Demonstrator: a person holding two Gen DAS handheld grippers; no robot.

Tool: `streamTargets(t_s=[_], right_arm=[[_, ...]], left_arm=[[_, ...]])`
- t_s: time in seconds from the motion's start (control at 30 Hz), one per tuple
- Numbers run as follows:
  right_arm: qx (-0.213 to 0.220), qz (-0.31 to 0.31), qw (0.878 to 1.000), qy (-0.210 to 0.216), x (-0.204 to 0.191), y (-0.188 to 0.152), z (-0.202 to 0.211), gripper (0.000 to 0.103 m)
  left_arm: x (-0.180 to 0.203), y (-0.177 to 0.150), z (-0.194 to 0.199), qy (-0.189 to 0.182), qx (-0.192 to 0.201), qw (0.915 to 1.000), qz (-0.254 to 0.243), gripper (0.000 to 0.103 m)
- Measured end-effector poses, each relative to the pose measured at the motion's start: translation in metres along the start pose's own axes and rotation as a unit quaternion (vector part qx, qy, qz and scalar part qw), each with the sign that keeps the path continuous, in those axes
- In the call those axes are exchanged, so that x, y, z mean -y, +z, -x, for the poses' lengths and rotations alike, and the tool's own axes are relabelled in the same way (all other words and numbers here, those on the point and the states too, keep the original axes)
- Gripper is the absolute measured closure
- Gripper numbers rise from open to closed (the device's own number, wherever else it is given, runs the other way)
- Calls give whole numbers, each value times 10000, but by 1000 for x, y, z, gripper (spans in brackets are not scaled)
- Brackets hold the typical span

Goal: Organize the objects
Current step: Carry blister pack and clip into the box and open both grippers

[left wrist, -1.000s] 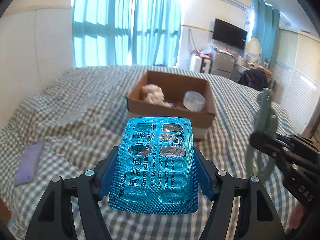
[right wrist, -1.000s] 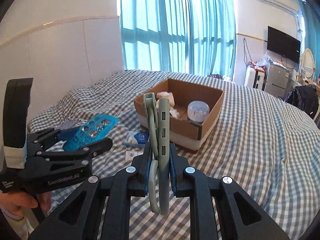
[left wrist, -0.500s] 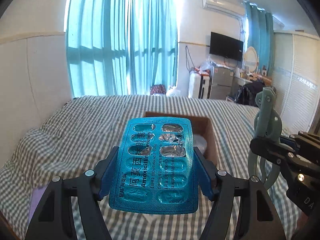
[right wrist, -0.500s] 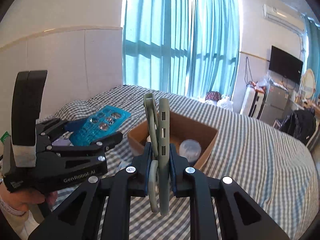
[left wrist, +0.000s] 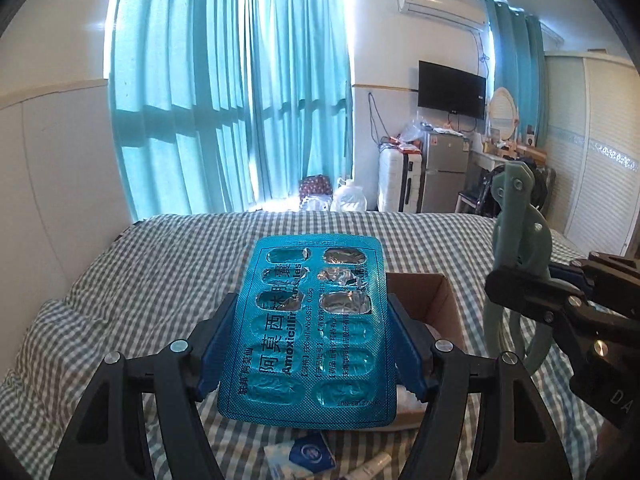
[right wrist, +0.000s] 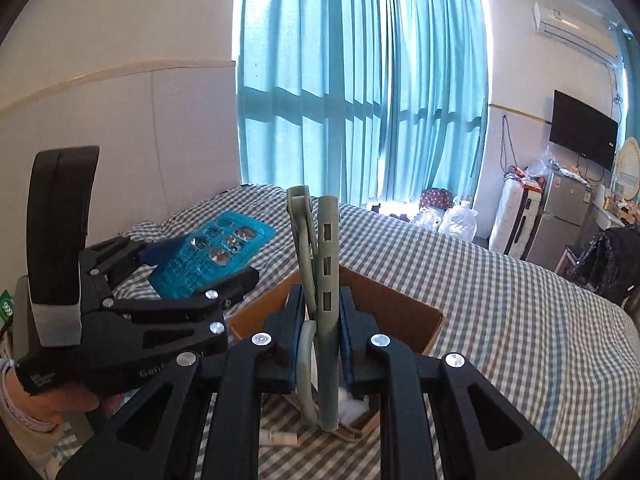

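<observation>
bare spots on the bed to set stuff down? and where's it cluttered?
Free: checked bedspread right of the cardboard box out to the bed's right edge; also the stretch left of the box toward the wall. Crowded: the near strip in front of the box, with a blue-and-white packet and small tube.

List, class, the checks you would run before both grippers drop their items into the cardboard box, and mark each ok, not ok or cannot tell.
1. Blister pack clamped by its side edges in the left gripper: ok.
2. Green tool pinched in the right gripper: ok.
3. Box open at the top: ok.
4. Right gripper above the box opening: ok, the tool hangs in front of the box interior.
5. Left gripper above the box: cannot tell, the pack hides most of the box in its own view.
6. Free room inside the box: cannot tell, the grippers hide most of the interior.
</observation>
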State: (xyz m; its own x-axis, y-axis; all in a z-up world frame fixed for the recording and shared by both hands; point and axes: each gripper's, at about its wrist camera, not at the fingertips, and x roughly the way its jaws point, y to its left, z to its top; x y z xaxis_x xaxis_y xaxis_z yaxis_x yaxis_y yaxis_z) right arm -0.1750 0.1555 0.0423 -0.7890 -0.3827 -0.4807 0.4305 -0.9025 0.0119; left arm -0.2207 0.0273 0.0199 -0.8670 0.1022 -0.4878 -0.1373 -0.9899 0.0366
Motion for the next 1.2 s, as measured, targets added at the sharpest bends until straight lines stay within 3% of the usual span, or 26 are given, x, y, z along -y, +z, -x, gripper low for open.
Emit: streamTargets(t_s=[0.3,0.53,0.67,0.87,0.97,1.03,1.1,1.2], right_arm=[[-340,-459,9981,212,39,-1,-79,88],[-983,-925,9902,366,62,-47,-131,88],[-1145,-1102,9859,522,66,-60,-144,88],[-1113,-1231,9852,421,72,-62,-145,87],[-1001,-1253,9865,338,71,-61,-135,79],[-874,-1223,9883,247,71,-57,-126,64],[-727,-1206,9899,130,72,-52,-116,53],[-565,-1127,9920,-7,71,-45,-99,50]], left_arm=[[6,-11,-66,10,-368,9993,-4,31],[13,-39,-114,-7,-809,9967,58,31],[15,-55,-128,-60,-999,9949,163,31],[12,-64,-135,-107,-1195,9927,155,31],[12,-64,-127,-102,-1155,9932,96,30],[11,-62,-122,-122,-1110,9937,64,29],[10,-59,-115,-85,-1054,9944,25,22],[9,-49,-105,-7,-916,9958,11,12]])
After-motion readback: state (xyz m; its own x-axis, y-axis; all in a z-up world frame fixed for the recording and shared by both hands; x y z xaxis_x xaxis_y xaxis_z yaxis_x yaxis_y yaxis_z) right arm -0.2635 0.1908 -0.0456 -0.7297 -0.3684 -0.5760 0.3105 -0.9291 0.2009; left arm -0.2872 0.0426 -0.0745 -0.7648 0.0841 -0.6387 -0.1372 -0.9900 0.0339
